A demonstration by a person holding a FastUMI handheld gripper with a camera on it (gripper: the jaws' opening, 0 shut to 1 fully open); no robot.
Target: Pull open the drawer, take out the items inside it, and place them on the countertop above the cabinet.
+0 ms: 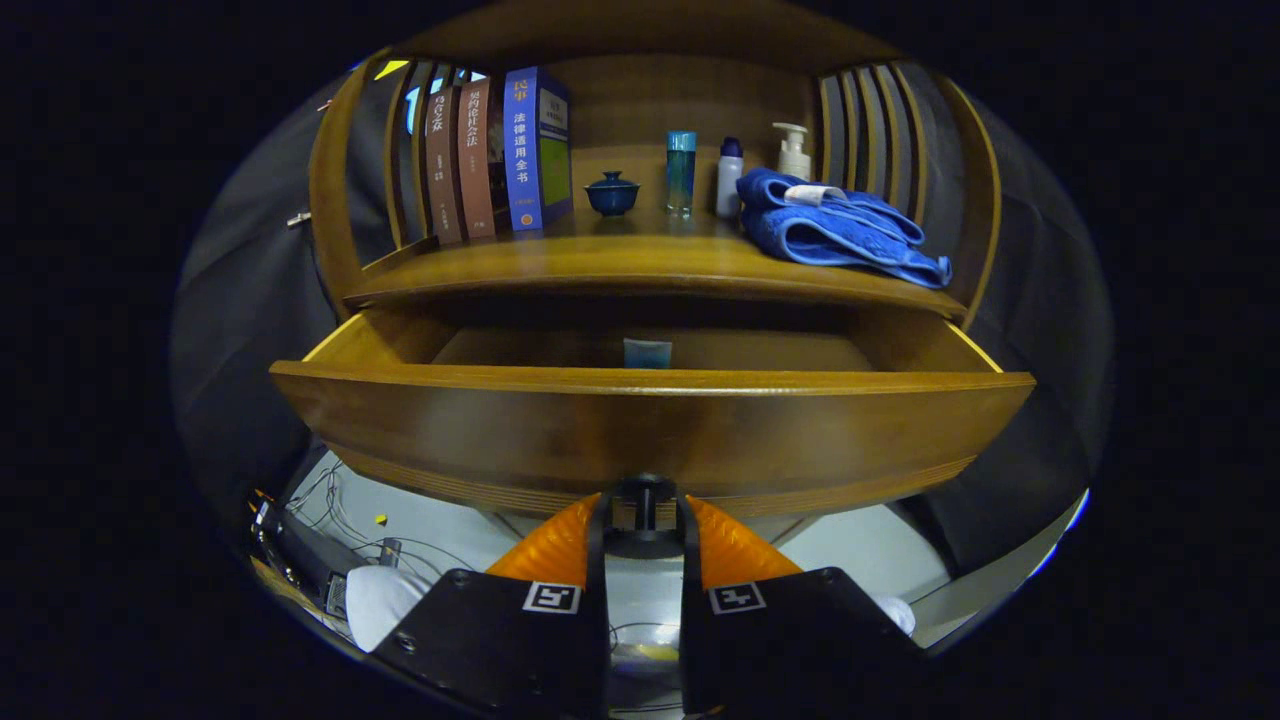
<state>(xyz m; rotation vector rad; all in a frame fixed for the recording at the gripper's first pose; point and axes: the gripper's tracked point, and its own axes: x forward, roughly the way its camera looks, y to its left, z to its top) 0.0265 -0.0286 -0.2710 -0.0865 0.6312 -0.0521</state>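
Observation:
The wooden drawer [650, 425] stands pulled out from under the countertop [640, 262]. Inside it, near the back, a small light-blue item [647, 352] shows just above the drawer's front edge. My gripper [645, 510] is at the bottom middle of the drawer front, its fingers closed on the dark drawer knob [645, 497] that sits between the tips.
On the countertop stand several books [497, 155] at the left, a dark blue lidded cup [612, 193], a teal bottle [681, 170], a white bottle [729, 177], a pump bottle [794, 150] and a folded blue towel [835, 225]. Cables [335, 515] lie on the floor below left.

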